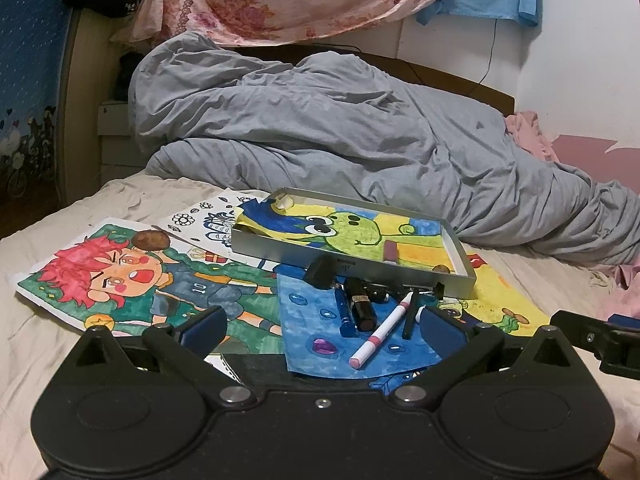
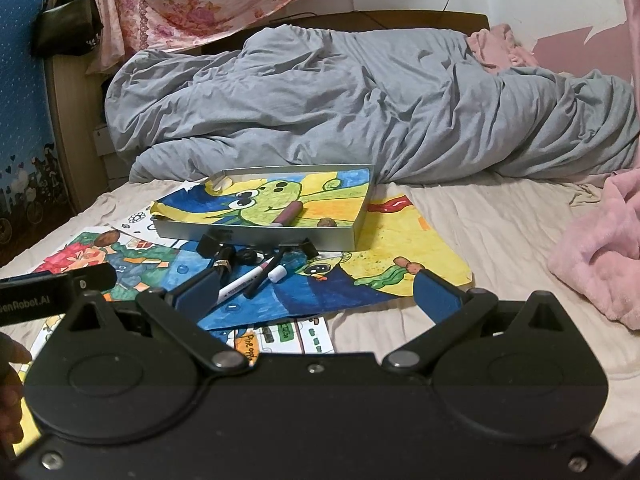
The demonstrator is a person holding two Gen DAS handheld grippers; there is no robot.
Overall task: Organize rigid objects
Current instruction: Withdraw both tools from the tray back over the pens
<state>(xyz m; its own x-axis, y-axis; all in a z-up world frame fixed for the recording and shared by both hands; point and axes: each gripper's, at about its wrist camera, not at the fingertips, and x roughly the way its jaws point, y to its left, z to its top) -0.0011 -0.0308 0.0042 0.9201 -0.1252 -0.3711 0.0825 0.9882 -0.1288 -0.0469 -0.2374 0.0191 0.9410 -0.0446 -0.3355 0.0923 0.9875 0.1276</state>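
Note:
A shallow silver tin tray (image 1: 462, 254) (image 2: 362, 216) sits on drawings on the bed. It holds a frog drawing, a mauve tube (image 1: 391, 251) (image 2: 288, 214) and a small brown lump (image 1: 441, 268) (image 2: 327, 222). In front of the tray lie a pink-and-white marker (image 1: 382, 330) (image 2: 244, 282), a dark lipstick (image 1: 362, 306) (image 2: 223, 266), a blue pen (image 1: 344, 312), a thin black pen (image 1: 412, 312) (image 2: 264, 276) and a black cap (image 1: 320, 272) (image 2: 209, 245). My left gripper (image 1: 320, 326) is open just short of the pile. My right gripper (image 2: 316, 294) is open and empty, right of the pile.
A crumpled grey duvet (image 1: 340, 128) (image 2: 360, 100) fills the back of the bed. Several coloured drawings (image 1: 120, 280) (image 2: 400, 256) cover the beige sheet. A brown round object (image 1: 151, 240) lies on the left drawing. Pink fabric (image 2: 600, 264) lies at the right. The right gripper's body (image 1: 600, 340) shows at the right edge.

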